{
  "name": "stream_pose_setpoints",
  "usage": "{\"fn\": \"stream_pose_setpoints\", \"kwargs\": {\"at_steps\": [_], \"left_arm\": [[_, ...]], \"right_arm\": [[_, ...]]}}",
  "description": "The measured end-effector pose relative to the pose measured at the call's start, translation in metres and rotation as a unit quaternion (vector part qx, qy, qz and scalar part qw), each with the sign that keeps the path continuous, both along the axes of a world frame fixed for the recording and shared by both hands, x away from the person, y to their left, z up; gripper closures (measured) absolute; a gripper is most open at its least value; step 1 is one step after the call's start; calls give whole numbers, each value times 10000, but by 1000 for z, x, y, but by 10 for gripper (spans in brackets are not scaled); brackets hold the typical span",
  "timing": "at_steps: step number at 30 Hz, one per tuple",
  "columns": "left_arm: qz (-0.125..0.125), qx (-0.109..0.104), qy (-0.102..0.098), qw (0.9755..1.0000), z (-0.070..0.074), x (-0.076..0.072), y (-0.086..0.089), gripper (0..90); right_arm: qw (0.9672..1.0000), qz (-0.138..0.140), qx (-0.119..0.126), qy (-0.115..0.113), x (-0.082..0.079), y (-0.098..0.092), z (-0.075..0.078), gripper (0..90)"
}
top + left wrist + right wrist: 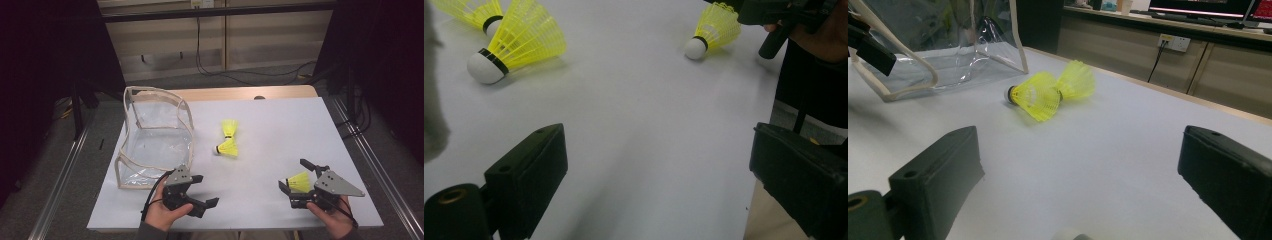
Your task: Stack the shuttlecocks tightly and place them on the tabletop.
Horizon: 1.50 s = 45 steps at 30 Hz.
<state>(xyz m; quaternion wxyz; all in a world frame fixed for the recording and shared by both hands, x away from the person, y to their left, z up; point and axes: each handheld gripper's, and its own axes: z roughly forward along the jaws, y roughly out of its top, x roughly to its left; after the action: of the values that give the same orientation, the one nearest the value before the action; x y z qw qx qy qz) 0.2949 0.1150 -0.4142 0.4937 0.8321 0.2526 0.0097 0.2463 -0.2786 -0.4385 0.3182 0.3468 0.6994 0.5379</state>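
Lying by the table edge [240, 229], one shuttlecock [299, 181].

three yellow plastic-skirted shuttlecocks with white cork heads lie on the white table [270, 125]: a pair touching near the table's centre, the farther shuttlecock [230, 127] at about 12 o'clock of the nearer shuttlecock [227, 148], and the third shuttlecock [298, 181] at about 4 o'clock of that pair. one clear plastic pouch with cream trim [150, 135] stands at about 9 o'clock of the pair. two black two-jaw grippers are on hand, the left gripper [205, 190] and the right gripper [295, 175].
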Motion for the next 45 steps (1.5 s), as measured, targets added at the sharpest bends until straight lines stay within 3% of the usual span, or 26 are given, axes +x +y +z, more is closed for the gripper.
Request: {"fn": "stream_pose_setpoints", "kwargs": {"at_steps": [13, 18, 23, 28, 45], "left_arm": [[-76, 101, -1, 9999, -3, -2, 1, 83], [-18, 116, 98, 9999, -7, 0, 4, 83], [-30, 60, 54, 10000, -4, -3, 5, 68], [-45, 135, 11, 9999, -2, -6, 9, 73], [201, 164, -94, 9996, -3, -9, 32, 59]], "right_arm": [[10000, -11, -4, 8, 0, 0, 0, 31], [10000, -16, 13, 24, 1, -1, -1, 31], [10000, -16, 22, 32, 0, 0, -1, 31], [10000, -18, 14, 20, 1, 0, -1, 31], [10000, -14, 13, 16, 1, -1, 0, 31]]}}
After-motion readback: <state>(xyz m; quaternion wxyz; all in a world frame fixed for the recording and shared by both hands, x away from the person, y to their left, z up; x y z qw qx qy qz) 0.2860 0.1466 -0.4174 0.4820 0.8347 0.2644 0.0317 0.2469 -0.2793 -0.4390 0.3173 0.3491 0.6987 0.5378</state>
